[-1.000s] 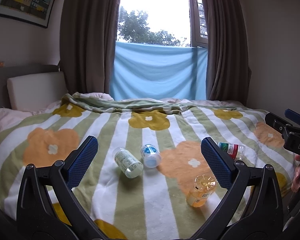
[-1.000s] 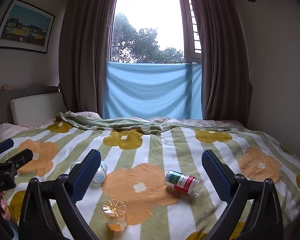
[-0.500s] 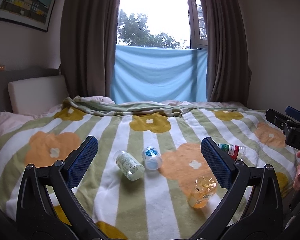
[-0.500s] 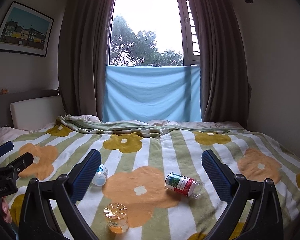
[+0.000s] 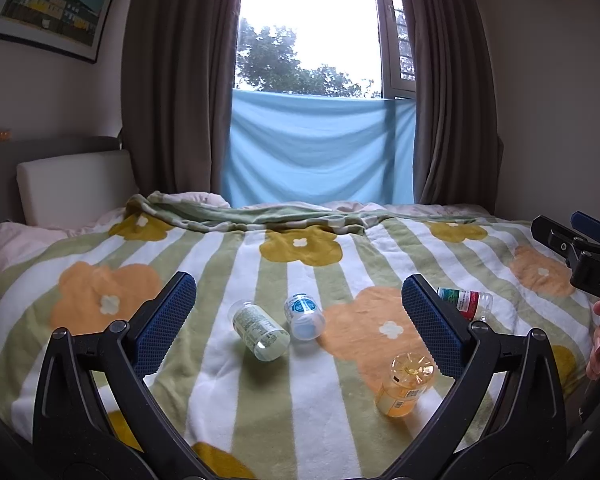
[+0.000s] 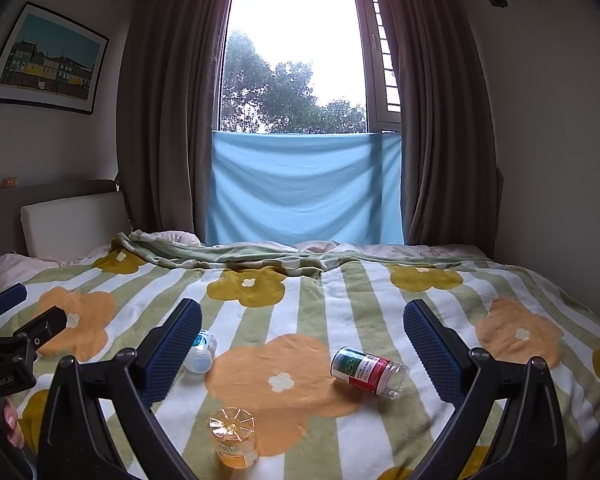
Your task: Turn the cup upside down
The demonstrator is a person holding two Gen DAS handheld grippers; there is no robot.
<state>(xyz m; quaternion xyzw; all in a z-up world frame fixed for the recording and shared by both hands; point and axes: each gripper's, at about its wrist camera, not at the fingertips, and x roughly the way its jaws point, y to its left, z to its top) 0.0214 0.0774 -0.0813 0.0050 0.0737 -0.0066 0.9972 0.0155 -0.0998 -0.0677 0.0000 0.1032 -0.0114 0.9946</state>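
Note:
Several small plastic cups lie on a flowered blanket (image 5: pixel 204 264). An amber cup (image 5: pixel 405 385) stands with its base up; it also shows in the right wrist view (image 6: pixel 234 438). A green-labelled clear cup (image 5: pixel 259 330) and a blue-labelled cup (image 5: pixel 305 317) lie on their sides between my left fingers. A red-and-green-labelled cup (image 6: pixel 368 371) lies on its side between my right fingers. My left gripper (image 5: pixel 298 322) is open and empty above the blanket. My right gripper (image 6: pixel 302 350) is open and empty too.
The bed runs back to a folded green blanket edge (image 6: pixel 228 254), a white pillow (image 5: pixel 74 184) at the left and a curtained window with a blue cloth (image 6: pixel 304 188). A wall is at the right. Each gripper shows at the edge of the other's view.
Both grippers have risen and drawn back slightly, so the cups sit lower in the views. Nothing was grasped and the cups have not moved.

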